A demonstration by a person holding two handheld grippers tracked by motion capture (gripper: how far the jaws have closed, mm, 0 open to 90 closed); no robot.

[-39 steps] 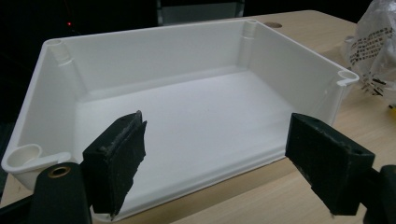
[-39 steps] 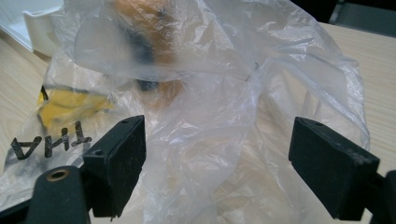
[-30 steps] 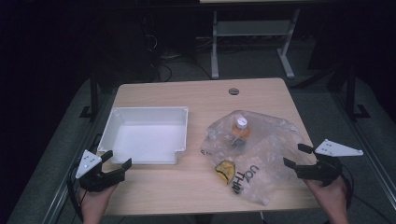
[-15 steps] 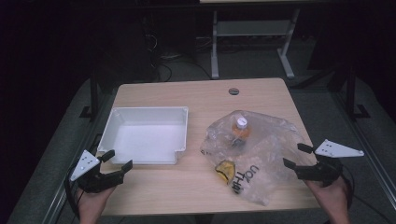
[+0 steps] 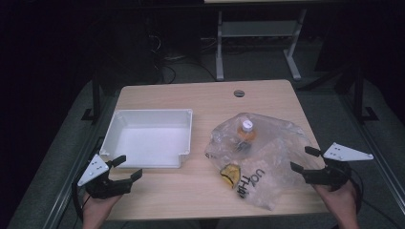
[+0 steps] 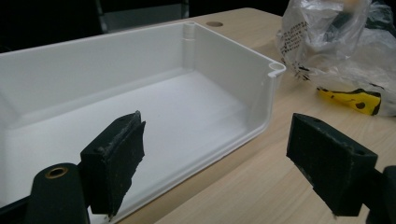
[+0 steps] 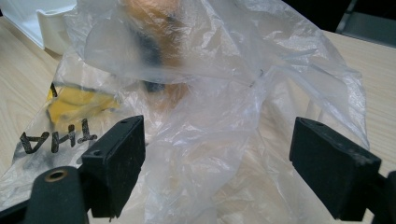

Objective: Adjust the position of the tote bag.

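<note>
A clear plastic bag [image 5: 260,160] with black print lies crumpled on the right half of the wooden table [image 5: 200,98]. Inside it I see a white-capped orange bottle [image 5: 246,130] and a yellow item [image 5: 230,174]. An empty white tray [image 5: 149,138] sits at the left. My left gripper [image 5: 125,169] hovers open at the tray's near left corner, with the tray wall [image 6: 233,116] between its jaws. At the bag's right edge my right gripper [image 5: 302,160] is open, the bag [image 7: 210,107] just ahead of its jaws.
A round cable hole [image 5: 239,93] lies near the table's far edge. Beyond the table stand a metal desk frame [image 5: 258,36] and loose cables [image 5: 167,57] on the dark floor. Bare wood lies between tray and bag.
My left gripper has drifted slightly back toward the table's near left corner. The right gripper, bag and tray stay as they were.
</note>
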